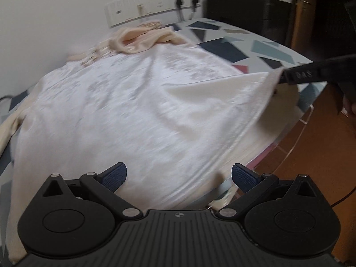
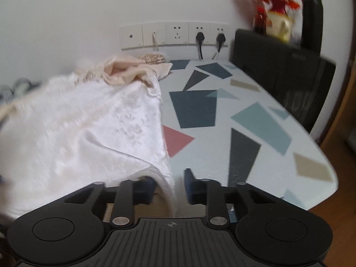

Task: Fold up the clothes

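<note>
White garment [image 1: 124,111] spread over patterned counter [image 1: 224,44], collar end bunched near wall sockets [image 1: 155,2]. Left claw [image 1: 179,176] spread wide, empty, hovering above near hem. Right claw [image 2: 169,185] pinching garment's right corner, lifted off counter; fabric between pads. Beige cloth [image 2: 131,69] bunched at far edge.

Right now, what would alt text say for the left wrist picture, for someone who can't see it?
A white garment lies spread over a table with a geometric-patterned top, between the open fingers of the left hand-held gripper. At right, the right hand-held gripper meets the garment's edge. A beige garment is bunched near the wall sockets.
</note>
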Available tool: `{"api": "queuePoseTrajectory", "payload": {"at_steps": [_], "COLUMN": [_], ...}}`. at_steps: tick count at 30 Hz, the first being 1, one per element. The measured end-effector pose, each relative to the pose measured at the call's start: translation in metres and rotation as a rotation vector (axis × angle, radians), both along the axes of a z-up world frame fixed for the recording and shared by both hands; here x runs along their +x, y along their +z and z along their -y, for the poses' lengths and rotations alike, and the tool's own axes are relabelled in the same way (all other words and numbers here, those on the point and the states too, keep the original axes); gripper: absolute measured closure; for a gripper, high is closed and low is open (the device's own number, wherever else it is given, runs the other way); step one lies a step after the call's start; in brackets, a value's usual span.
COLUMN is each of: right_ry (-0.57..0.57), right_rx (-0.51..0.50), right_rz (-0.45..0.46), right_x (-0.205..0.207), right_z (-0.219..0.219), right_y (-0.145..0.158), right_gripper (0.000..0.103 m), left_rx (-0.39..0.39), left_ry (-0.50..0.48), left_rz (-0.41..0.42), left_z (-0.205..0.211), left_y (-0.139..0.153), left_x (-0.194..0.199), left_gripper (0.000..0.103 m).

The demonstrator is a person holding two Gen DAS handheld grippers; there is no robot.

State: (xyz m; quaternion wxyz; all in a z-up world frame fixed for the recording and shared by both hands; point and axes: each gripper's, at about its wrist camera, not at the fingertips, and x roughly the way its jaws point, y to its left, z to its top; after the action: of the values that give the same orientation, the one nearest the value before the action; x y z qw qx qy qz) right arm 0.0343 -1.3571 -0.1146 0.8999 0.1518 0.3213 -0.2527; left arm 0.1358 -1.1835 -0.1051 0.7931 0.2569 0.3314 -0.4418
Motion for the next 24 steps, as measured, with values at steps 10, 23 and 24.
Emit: {"api": "queuePoseTrajectory", "payload": {"at_steps": [10,23,24], "right_ry": [-0.029,-0.084,-0.085], "right_rx": [0.073,0.120,0.120], "right_rz": [0.073,0.035,0.031], "right_x": [-0.016,-0.023,-0.022], "right_z": [0.014,0.002,0.001], "right_y": [0.009,-0.006,-0.007], "right_gripper": [0.098,0.096,0.096], "left_rx": [0.037,0.202,0.195], "left_ry": [0.066,0.560,0.590], "left_rz": [0.247,0.340,0.330], "left_z": [0.003,-0.149,-0.161], "left_y": [-0.009,-0.021,-0.021], "left_x": [-0.001,0.073,0.078], "left_gripper": [0.000,0.000,0.000]}}
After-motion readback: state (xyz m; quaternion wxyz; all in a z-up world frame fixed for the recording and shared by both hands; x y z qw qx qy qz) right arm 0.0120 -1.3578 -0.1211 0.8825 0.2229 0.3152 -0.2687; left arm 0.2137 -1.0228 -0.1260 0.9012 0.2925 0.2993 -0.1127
